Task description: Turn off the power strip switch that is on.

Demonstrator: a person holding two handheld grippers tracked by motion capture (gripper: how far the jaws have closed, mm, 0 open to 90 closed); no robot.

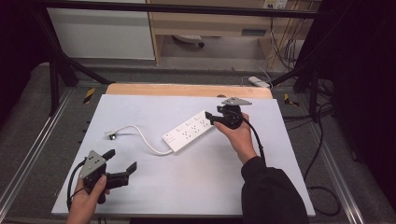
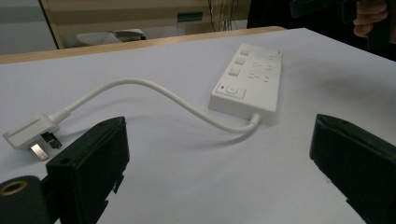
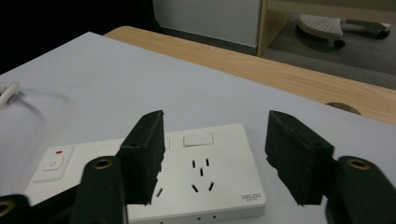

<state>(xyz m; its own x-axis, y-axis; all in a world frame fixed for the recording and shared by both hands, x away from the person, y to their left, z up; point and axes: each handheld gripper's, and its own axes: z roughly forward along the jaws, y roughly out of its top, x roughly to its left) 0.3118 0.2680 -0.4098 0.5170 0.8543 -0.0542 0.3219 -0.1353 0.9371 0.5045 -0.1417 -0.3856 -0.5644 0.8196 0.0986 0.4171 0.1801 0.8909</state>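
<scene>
A white power strip (image 1: 189, 131) lies at an angle in the middle of the white board (image 1: 187, 186). Its white cable (image 1: 140, 133) curls left to a plug (image 1: 111, 135) lying flat. My right gripper (image 1: 208, 117) hovers just over the strip's right end, open, with nothing between the jaws. In the right gripper view the strip's sockets and switches (image 3: 201, 177) sit below the open gripper (image 3: 215, 144). My left gripper (image 1: 122, 160) rests near the front left corner, open and empty. In the left gripper view the gripper (image 2: 217, 140) faces the strip (image 2: 250, 79) and plug (image 2: 30, 135).
A wooden table edge (image 1: 187, 89) runs along the back of the board. Black frame posts (image 1: 56, 70) stand at both back corners. Cables (image 1: 322, 186) trail on the floor at the right, and another socket block (image 1: 259, 81) lies behind the table.
</scene>
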